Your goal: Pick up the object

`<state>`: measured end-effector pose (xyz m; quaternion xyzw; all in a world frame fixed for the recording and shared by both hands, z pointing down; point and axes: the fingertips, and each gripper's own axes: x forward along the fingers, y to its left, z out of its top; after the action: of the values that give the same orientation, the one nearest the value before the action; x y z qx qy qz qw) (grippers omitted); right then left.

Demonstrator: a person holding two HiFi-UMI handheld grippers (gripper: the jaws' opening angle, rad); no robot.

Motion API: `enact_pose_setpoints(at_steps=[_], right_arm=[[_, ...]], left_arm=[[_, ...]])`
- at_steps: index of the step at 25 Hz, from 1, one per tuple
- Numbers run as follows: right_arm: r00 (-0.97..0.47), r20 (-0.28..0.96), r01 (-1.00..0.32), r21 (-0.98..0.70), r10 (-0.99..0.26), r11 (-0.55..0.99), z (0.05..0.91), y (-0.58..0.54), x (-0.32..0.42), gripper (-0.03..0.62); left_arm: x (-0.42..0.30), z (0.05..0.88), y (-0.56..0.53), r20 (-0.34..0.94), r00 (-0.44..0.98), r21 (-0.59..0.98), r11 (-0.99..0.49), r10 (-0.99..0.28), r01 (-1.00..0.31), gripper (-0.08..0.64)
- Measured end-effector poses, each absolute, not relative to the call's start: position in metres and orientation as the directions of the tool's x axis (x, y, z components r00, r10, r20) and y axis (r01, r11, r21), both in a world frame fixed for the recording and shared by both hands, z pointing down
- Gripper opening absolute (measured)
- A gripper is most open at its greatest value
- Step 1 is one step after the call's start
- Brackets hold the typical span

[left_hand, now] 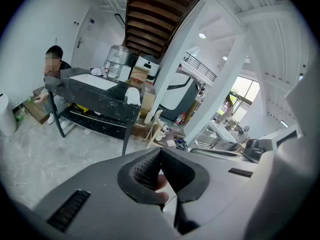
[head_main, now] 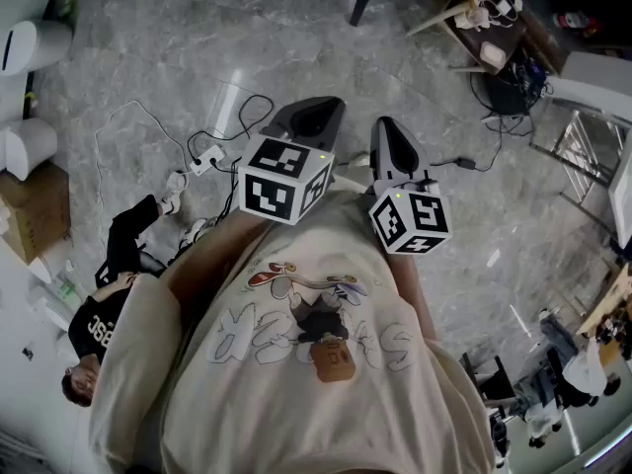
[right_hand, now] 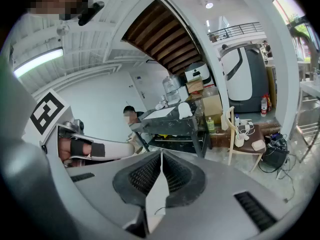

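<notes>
The left hand-held gripper (left_hand: 160, 155) has its jaws together at the tips, with nothing clamped between them. The right hand-held gripper (right_hand: 161, 156) is likewise closed and holds nothing. Both are carried near the holder's torso, side by side, above the grey marble floor (head_main: 296, 28). Far ahead of the left one stands a dark desk (left_hand: 97, 91) bearing a water jug (left_hand: 118, 60), with a seated person (left_hand: 55, 66) at its left end. Which item is the object to pick up cannot be told.

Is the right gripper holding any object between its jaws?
No: the right gripper has its jaws pressed together, with nothing between them.
</notes>
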<state>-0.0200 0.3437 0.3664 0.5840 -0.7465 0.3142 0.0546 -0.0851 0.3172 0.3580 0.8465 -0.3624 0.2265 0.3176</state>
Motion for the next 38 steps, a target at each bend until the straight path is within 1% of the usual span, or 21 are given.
enact_pose_setpoints(at_steps=[4, 9, 12, 17, 20, 27, 32, 38], right_arm=[[-0.279, 0.475, -0.906, -0.418, -0.835, 0.065, 0.359, 0.406, 0.024, 0.028], [-0.242, 0.434, -0.894, -0.447, -0.868, 0.026, 0.346, 0.469, 0.097, 0.027], [-0.256, 0.417, -0.882, -0.470, -0.872, 0.034, 0.351, 0.500, 0.134, 0.026], [-0.325, 0.428, -0.868, -0.488, -0.844, 0.087, 0.368, 0.543, 0.158, 0.026], [-0.362, 0.404, -0.850, -0.512, -0.840, 0.121, 0.370, 0.554, 0.163, 0.028], [-0.435, 0.425, -0.828, -0.534, -0.794, 0.168, 0.378, 0.555, 0.147, 0.028], [-0.466, 0.441, -0.820, -0.541, -0.768, 0.187, 0.383, 0.542, 0.115, 0.028], [-0.463, 0.462, -0.840, -0.502, -0.756, 0.207, 0.380, 0.503, 0.071, 0.028]], left_arm=[[-0.041, 0.342, 0.377, 0.625, 0.647, 0.381, -0.554, -0.436, -0.741, 0.012], [0.042, 0.330, 0.449, 0.628, 0.663, 0.353, -0.611, -0.407, -0.709, 0.012], [0.083, 0.333, 0.485, 0.630, 0.651, 0.325, -0.617, -0.424, -0.717, 0.012], [0.112, 0.350, 0.532, 0.657, 0.621, 0.333, -0.574, -0.427, -0.748, 0.012], [0.113, 0.354, 0.544, 0.660, 0.599, 0.335, -0.537, -0.453, -0.775, 0.012], [0.098, 0.355, 0.546, 0.674, 0.545, 0.312, -0.478, -0.498, -0.821, 0.012], [0.061, 0.355, 0.533, 0.673, 0.519, 0.322, -0.424, -0.527, -0.847, 0.012], [0.015, 0.350, 0.491, 0.653, 0.526, 0.340, -0.409, -0.545, -0.847, 0.012]])
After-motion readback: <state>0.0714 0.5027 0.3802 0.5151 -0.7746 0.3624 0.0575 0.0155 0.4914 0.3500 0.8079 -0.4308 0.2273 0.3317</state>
